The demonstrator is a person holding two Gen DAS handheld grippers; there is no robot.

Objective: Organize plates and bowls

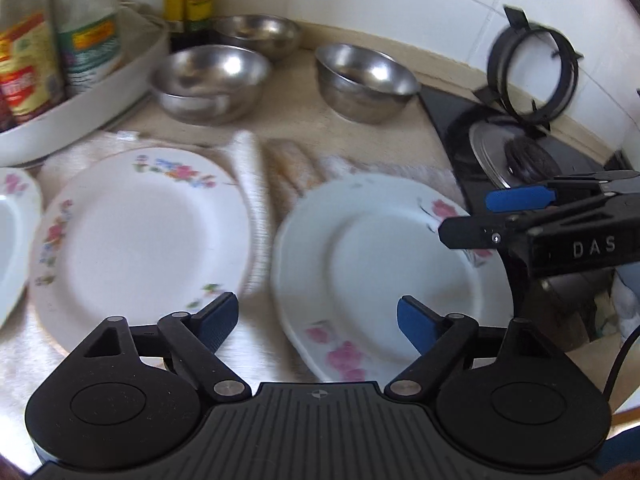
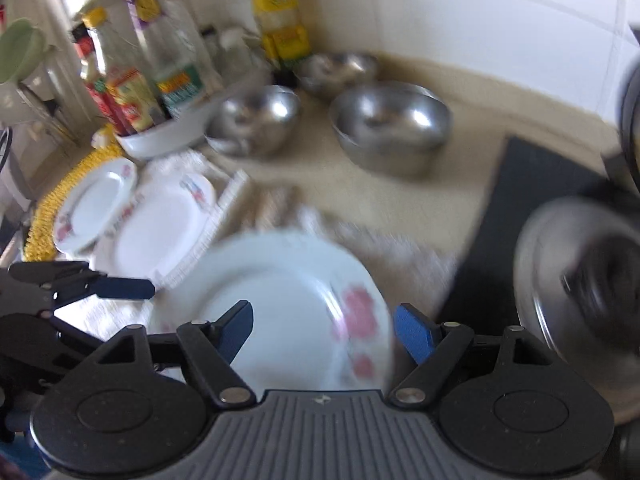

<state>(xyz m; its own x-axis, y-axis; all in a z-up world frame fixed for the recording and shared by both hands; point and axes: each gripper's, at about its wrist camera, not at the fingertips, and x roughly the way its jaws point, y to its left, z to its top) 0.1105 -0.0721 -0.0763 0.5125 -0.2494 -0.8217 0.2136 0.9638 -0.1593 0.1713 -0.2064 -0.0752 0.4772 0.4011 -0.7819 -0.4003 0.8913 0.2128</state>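
Two white floral plates lie on a towel: one plate (image 1: pixel 140 240) at the left, another plate (image 1: pixel 380 264) at the right, also seen blurred in the right wrist view (image 2: pixel 288 300). A third plate (image 1: pixel 12 232) shows at the left edge. Three steel bowls stand behind: a near-left bowl (image 1: pixel 212 80), a back bowl (image 1: pixel 256 34) and a right bowl (image 1: pixel 364 80). My left gripper (image 1: pixel 318 320) is open over the gap between the two plates. My right gripper (image 2: pixel 324 332) is open at the right plate's rim, which sits between its fingers; it also shows as the right gripper (image 1: pixel 464 216).
A white tray (image 1: pixel 132 68) of bottles stands at the back left. A black stove (image 1: pixel 444 120) with a metal lid (image 1: pixel 492 156) and a pan ring (image 1: pixel 532 72) lies right. A yellow mat (image 2: pixel 60 196) sits under the far-left plates. Tiled wall behind.
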